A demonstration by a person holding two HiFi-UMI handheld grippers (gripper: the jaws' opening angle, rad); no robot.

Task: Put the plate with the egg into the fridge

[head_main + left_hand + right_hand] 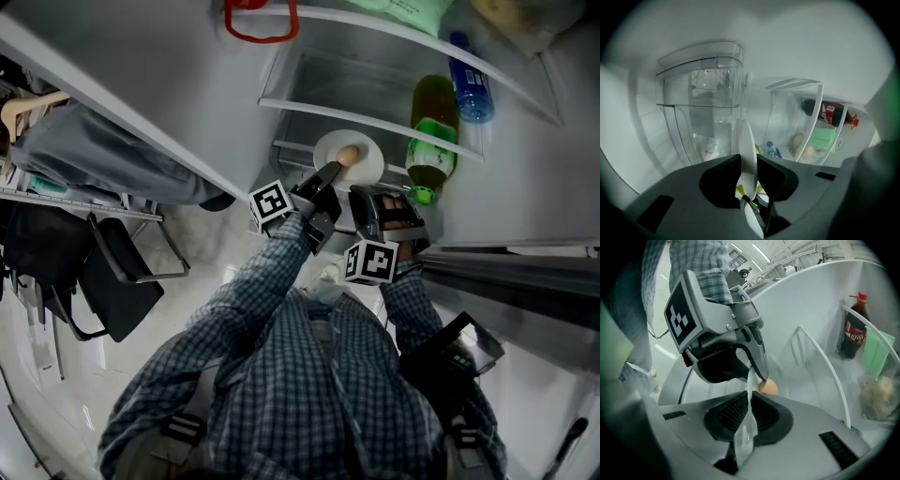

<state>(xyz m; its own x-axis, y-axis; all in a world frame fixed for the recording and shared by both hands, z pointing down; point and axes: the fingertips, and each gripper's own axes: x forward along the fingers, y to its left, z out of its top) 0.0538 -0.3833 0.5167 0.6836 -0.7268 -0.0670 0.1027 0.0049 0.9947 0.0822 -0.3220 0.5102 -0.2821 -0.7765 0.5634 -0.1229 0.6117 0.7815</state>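
The only label that stands out is the red one on a dark cola bottle (pixel 854 331) in the fridge's door rack, and its white script is too small to read. A green bottle (pixel 432 131) and a blue-capped bottle (pixel 469 89) lie on the upper glass shelves, their print equally unreadable. The marker cube (pixel 271 204) carries only black-and-white squares. The plate (pixel 367 155) with the egg (pixel 348 156) is at the front edge of a lower shelf (pixel 291 149) inside the fridge; whether it rests on the glass cannot be told. The left gripper (pixel 330 172) is clamped narrow on the plate's rim, and the right gripper (pixel 367 195) pinches the rim just beside it, its jaws nearly together. In both gripper views the plate shows edge-on, most of it hidden, and only part of the egg shows behind the left gripper's jaw.
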